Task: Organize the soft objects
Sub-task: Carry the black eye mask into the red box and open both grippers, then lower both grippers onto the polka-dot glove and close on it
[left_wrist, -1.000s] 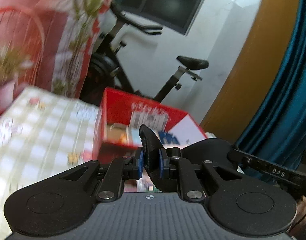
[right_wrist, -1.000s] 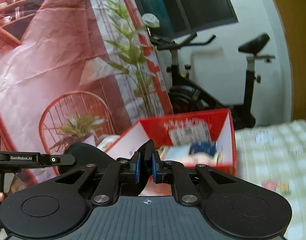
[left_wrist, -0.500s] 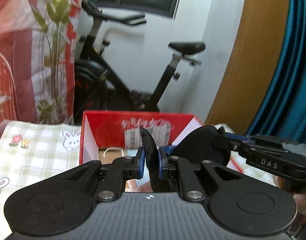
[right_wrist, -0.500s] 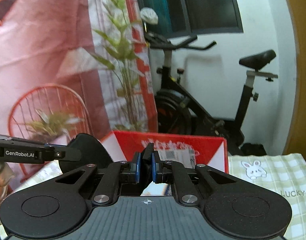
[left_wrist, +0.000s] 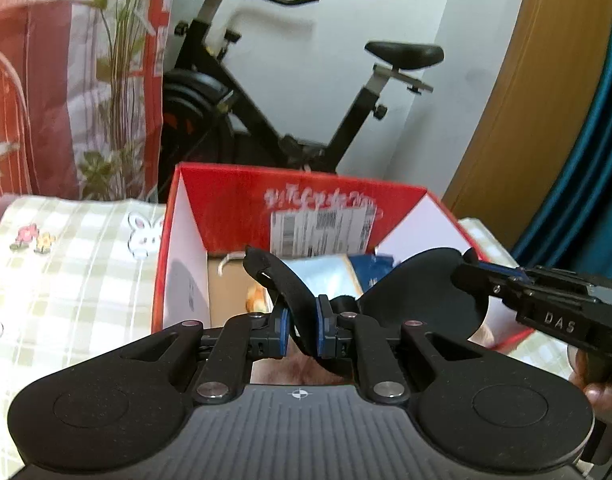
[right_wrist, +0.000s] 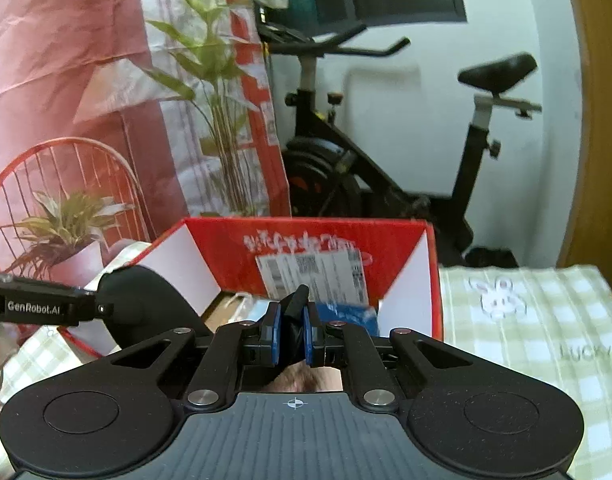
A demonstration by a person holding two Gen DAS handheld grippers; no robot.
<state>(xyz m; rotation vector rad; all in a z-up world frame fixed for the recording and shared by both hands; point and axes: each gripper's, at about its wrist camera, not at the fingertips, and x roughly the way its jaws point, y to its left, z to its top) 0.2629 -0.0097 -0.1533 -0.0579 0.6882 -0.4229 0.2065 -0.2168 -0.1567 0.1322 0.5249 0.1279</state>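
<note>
Both grippers hold one black soft strap-like piece with round padded ends. My left gripper point(left_wrist: 300, 330) is shut on the black piece point(left_wrist: 283, 280), whose end curls up above the jaws. My right gripper point(right_wrist: 293, 334) is shut on the same piece's other part point(right_wrist: 295, 304). Both hover at the near edge of an open red cardboard box point(left_wrist: 306, 204), which also shows in the right wrist view point(right_wrist: 306, 240). The box holds blue and pale packets point(left_wrist: 330, 276). Something brown and furry point(left_wrist: 297, 372) lies below the jaws.
The box stands on a green checked cloth with rabbit prints point(left_wrist: 65, 260). An exercise bike point(left_wrist: 265, 120) stands behind it by the white wall. A potted plant in a red wire frame point(right_wrist: 65, 232) is at the left. Teal curtains point(left_wrist: 586, 160) hang at the right.
Both grippers have swung to face the red box squarely and come closer to it. Both stay shut on the black piece.
</note>
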